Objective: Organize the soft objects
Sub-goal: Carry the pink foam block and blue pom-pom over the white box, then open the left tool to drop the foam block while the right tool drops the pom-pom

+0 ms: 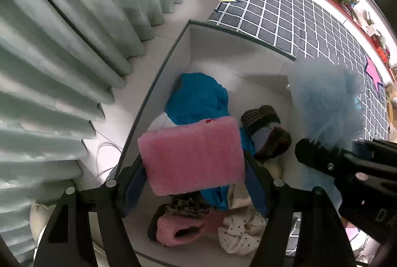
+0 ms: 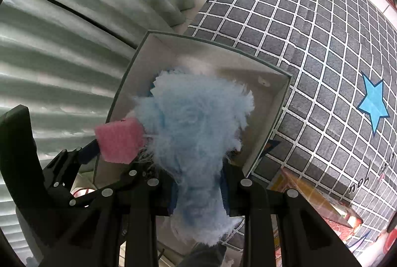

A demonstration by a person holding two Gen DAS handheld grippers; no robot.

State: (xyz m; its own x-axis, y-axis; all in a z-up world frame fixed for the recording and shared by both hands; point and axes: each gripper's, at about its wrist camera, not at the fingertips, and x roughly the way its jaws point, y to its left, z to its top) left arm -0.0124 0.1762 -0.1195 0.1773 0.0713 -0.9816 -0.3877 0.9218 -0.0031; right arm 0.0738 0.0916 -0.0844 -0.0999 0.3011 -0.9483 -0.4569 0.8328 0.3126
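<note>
The left tool is clenched on a pink sponge, the right tool on a fluffy light-blue cloth. Both hang over the white box beside the bed, which already holds socks and a blue towel. Best lower each piece well inside the walls before letting go, so nothing drapes over the rim.

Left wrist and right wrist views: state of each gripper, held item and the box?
left gripper: shut on pink sponge, pointing down over the box
pink sponge: held above the box, not yet dropped
right gripper: shut on fluffy light-blue item
fluffy light-blue item: pinched, hanging over the box
box: open, lidless, already holding blue cloth and other soft items
</note>
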